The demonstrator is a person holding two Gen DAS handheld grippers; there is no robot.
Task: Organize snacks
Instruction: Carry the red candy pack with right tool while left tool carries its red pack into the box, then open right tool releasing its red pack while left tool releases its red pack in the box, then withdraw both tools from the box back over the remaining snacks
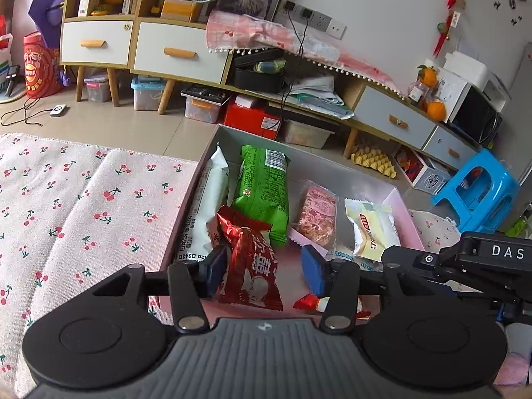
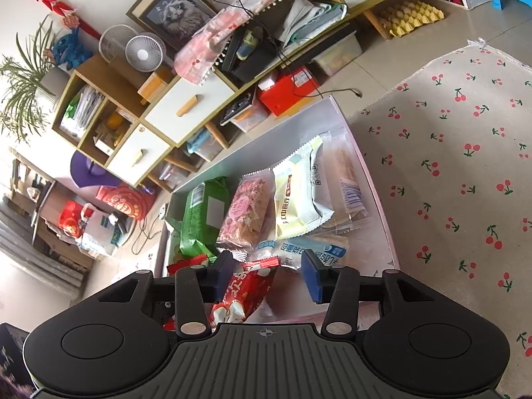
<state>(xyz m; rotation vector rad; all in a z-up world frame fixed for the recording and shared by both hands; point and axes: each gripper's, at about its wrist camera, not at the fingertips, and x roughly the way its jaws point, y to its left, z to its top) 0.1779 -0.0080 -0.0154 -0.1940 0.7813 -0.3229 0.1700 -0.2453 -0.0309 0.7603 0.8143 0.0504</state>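
A shallow pink-rimmed box (image 1: 404,211) (image 2: 364,166) lies on the cherry-print cloth and holds several snacks. Among them are a green packet (image 1: 262,189) (image 2: 199,219), a long white packet (image 1: 206,209), a pink nougat bar (image 1: 317,216) (image 2: 244,212) and a cream packet (image 1: 372,229) (image 2: 296,199). My left gripper (image 1: 264,272) is open over the box's near left corner. A red packet (image 1: 252,266) stands between its pads, against the left one and clear of the right. My right gripper (image 2: 267,277) is open too, around another red packet (image 2: 246,291) with a gap on the right.
The cherry-print cloth (image 1: 83,216) (image 2: 449,166) spreads on both sides of the box. The right gripper's black body (image 1: 482,256) is close beside my left one. Beyond the tiled floor stand a drawer sideboard (image 1: 166,53), storage bins and a blue stool (image 1: 478,193).
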